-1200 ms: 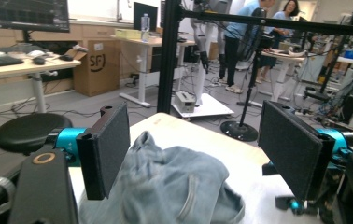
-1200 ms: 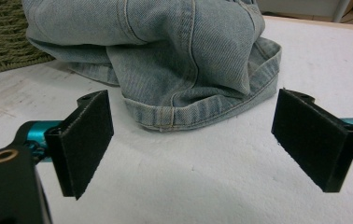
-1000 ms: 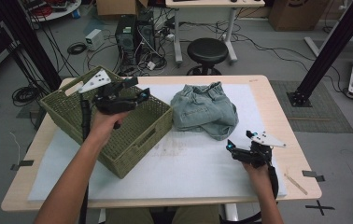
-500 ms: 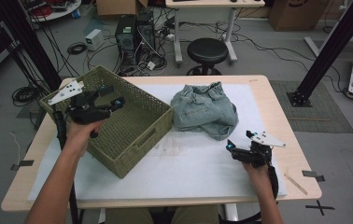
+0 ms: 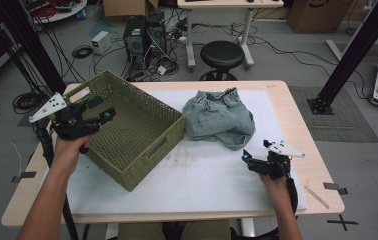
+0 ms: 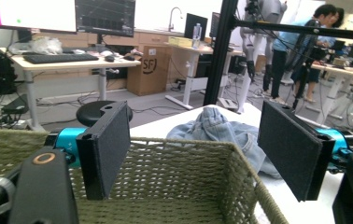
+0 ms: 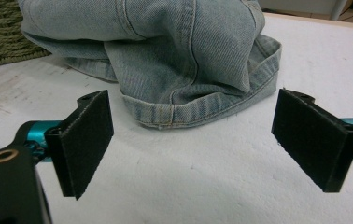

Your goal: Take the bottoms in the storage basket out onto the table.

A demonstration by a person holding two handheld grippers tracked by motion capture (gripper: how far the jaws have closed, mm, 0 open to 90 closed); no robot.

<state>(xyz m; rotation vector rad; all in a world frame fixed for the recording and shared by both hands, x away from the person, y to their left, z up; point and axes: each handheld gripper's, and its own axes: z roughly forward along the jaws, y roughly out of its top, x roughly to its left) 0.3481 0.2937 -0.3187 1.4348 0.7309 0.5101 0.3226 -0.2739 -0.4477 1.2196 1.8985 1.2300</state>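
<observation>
- One pair of crumpled light-blue denim shorts (image 5: 219,122) lies on the white mat (image 5: 202,175), just ahead of the right gripper (image 7: 191,144) and near the basket's right wall.
- The right gripper's two jaws stand wide apart, holding nothing; the hem of the shorts (image 7: 184,114) sits just beyond them, not between them.
- One green woven basket (image 5: 142,145) stands on the table's left part; nothing can be seen inside it.
- The left gripper (image 5: 94,112) is over the basket's left rim, its jaws wide apart and gripping nothing.
- From the left gripper view, the basket's far wall (image 6: 184,182) is right ahead and the shorts (image 6: 221,128) lie beyond it.
- One black stool (image 5: 222,52) stands on the floor past the table.
</observation>
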